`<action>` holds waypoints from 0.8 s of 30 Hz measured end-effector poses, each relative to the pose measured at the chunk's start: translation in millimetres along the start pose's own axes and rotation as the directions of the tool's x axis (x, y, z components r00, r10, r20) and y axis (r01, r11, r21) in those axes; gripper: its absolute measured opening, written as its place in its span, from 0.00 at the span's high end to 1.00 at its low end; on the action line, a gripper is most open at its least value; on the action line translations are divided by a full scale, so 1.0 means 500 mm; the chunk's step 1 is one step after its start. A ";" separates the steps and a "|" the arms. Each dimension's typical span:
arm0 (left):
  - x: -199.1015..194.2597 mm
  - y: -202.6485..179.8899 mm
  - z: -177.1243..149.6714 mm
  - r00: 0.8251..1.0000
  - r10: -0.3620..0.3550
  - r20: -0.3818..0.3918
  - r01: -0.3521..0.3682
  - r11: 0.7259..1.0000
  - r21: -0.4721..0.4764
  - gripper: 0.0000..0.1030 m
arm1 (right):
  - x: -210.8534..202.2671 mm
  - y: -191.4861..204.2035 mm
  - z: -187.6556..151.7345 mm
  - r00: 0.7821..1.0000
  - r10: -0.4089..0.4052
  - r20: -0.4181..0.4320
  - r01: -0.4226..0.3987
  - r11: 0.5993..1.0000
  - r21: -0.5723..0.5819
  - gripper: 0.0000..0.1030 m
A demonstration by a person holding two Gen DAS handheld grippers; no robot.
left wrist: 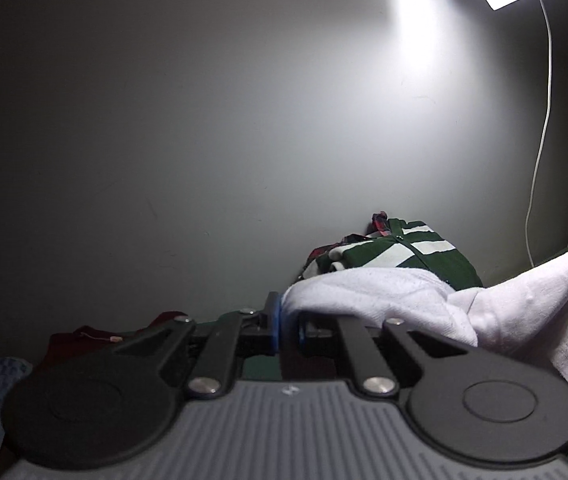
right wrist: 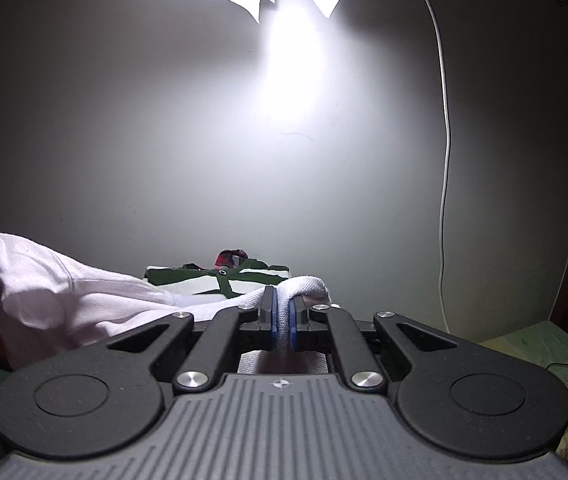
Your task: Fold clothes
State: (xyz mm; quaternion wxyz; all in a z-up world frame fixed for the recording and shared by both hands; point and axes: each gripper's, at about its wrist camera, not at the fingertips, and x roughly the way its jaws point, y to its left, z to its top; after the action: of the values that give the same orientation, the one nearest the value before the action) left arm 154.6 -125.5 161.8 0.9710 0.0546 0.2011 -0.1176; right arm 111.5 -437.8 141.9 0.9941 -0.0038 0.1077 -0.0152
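Pinching one white garment (right wrist: 64, 296) between them, the left tongs (left wrist: 286, 326) and right tongs (right wrist: 282, 320) each clench an edge and hold it slung ahead of one folded green-and-white striped shirt (right wrist: 220, 280), seemingly mid-fold, so next both edges should travel together to lay it flat.

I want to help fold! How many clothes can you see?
4: white garment held between both grippers, green-striped one behind it, plaid one against the wall, dark red one left. More may be hidden.
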 end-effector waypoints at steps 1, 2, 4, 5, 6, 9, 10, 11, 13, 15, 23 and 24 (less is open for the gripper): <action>-0.028 0.016 0.000 1.000 0.008 0.009 -0.008 1.000 -0.005 0.94 | -0.019 0.003 0.008 1.000 0.007 0.010 -0.007 1.000 0.001 0.95; -0.054 0.031 -0.001 1.000 0.018 0.018 -0.018 1.000 -0.008 0.94 | -0.039 0.007 0.017 1.000 0.016 0.022 -0.016 1.000 0.004 0.95; -0.112 0.067 -0.004 0.999 0.031 0.031 -0.030 0.999 -0.023 0.94 | -0.075 0.018 0.035 0.998 0.036 0.045 -0.036 0.999 0.006 0.95; -0.137 0.085 -0.006 0.999 0.033 0.034 -0.032 0.999 -0.032 0.94 | -0.094 0.026 0.044 0.997 0.049 0.057 -0.049 0.999 0.008 0.95; -0.163 0.100 -0.007 0.998 0.039 0.040 -0.037 0.999 -0.035 0.94 | -0.113 0.034 0.053 0.996 0.062 0.069 -0.063 0.998 0.010 0.95; -0.241 0.144 -0.013 0.996 0.062 0.065 -0.060 0.997 -0.038 0.94 | -0.169 0.063 0.080 0.988 0.111 0.107 -0.113 0.993 0.018 0.95; -0.267 0.159 -0.015 0.995 0.070 0.074 -0.067 0.997 -0.039 0.94 | -0.184 0.075 0.089 0.984 0.133 0.121 -0.137 0.990 0.026 0.95; -0.293 0.173 -0.016 0.994 0.078 0.082 -0.075 0.996 -0.040 0.94 | -0.198 0.088 0.098 0.979 0.156 0.135 -0.162 0.986 0.036 0.95; -0.345 0.202 -0.020 0.991 0.093 0.099 -0.090 0.995 -0.042 0.94 | -0.236 0.110 0.114 0.967 0.192 0.165 -0.202 0.978 0.048 0.95; -0.397 0.231 -0.023 0.987 0.109 0.116 -0.104 0.994 -0.044 0.94 | -0.268 0.132 0.127 0.957 0.220 0.191 -0.233 0.971 0.050 0.95; -0.577 0.325 -0.030 0.983 0.139 0.118 -0.135 0.990 -0.042 0.94 | -0.405 0.200 0.163 0.934 0.310 0.177 -0.310 0.950 -0.031 0.96; -0.599 0.334 -0.029 0.983 0.140 0.120 -0.136 0.990 -0.045 0.94 | -0.421 0.205 0.168 0.933 0.310 0.182 -0.308 0.950 -0.043 0.96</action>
State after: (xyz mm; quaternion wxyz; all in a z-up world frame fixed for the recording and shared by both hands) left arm -76.0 99.9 279.3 0.9881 0.0430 0.1390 -0.0493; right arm -72.8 -328.5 268.0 0.9897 0.0050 0.0134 0.1425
